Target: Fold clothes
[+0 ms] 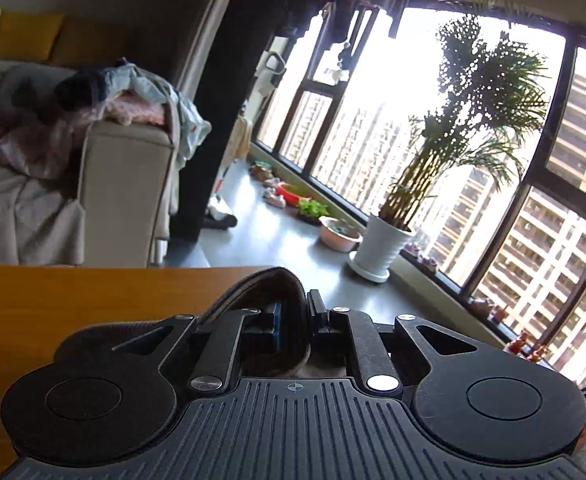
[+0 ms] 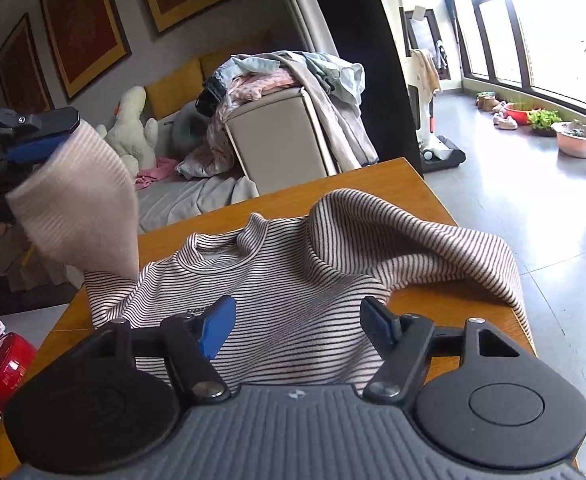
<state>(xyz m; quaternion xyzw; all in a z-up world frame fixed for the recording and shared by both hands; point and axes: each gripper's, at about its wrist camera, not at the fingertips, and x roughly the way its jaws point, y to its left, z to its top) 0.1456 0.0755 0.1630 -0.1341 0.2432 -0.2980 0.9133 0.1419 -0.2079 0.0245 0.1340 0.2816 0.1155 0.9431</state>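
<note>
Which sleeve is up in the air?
The sleeve pinched by the left gripper: it hangs lifted off the table. The other sleeve lies draped on the wood.

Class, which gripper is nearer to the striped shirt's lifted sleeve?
Left. The left gripper is shut on the lifted sleeve; the right gripper hovers open over the striped shirt body, apart from that sleeve.

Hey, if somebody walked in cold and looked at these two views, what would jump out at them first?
First, the striped shirt spread on the wooden table, with one sleeve lifted up at the left by the left gripper, while the right gripper is open over the shirt's body. Then, in the left wrist view, the bright window wall with a tall potted palm on the floor before it.
</note>
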